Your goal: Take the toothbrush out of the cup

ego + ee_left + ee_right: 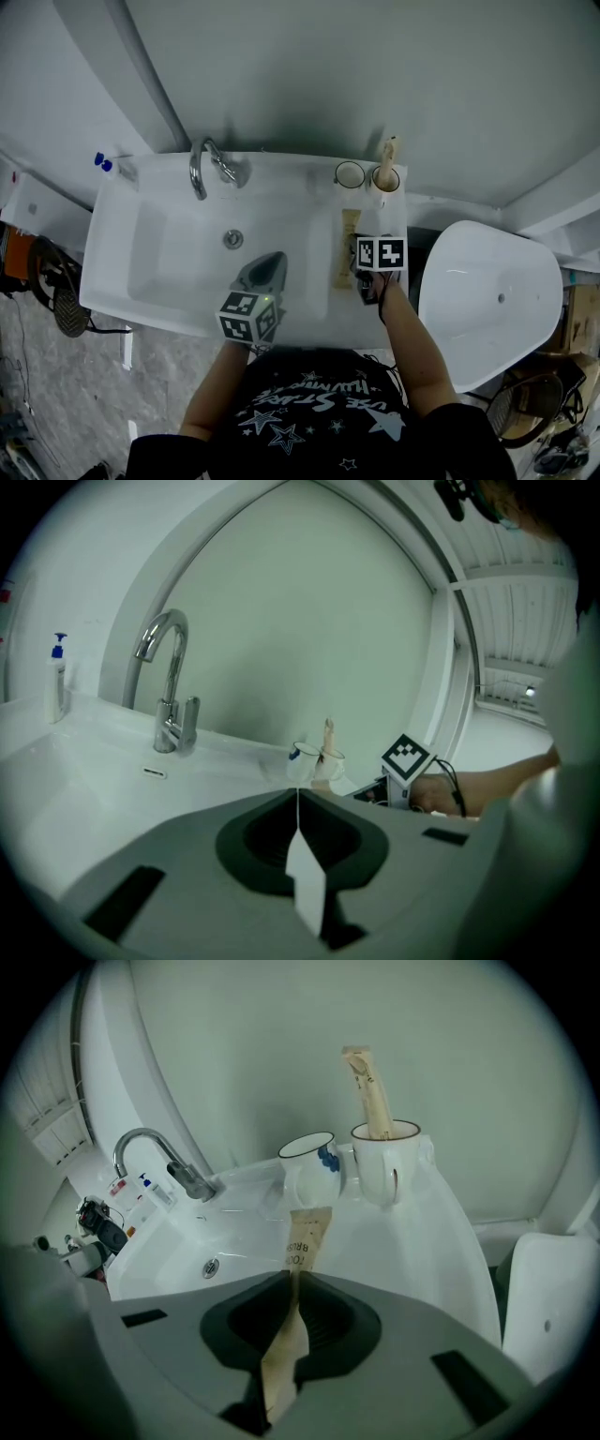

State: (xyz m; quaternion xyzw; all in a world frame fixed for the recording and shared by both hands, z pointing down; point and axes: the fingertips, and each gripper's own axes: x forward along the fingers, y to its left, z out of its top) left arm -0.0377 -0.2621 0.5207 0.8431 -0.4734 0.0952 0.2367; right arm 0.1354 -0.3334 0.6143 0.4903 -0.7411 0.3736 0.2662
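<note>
Two white cups stand at the sink's back right corner. The left cup [350,174] [309,1168] looks empty. The right cup [385,178] [386,1162] holds an upright paper-wrapped toothbrush [388,150] [370,1091]. A second paper-wrapped toothbrush [345,248] [305,1237] is low over the sink's right ledge, and my right gripper [356,270] [292,1279] is shut on its near end. The far end of that packet points toward the cups. My left gripper [270,258] [298,803] hangs shut with nothing in it over the basin's front part.
The white sink [141,244] has a chrome faucet [202,169] [169,696] at the back and a drain [233,238] in the basin. A pump bottle [103,162] [58,677] stands at the back left corner. A white toilet [487,291] is close on the right.
</note>
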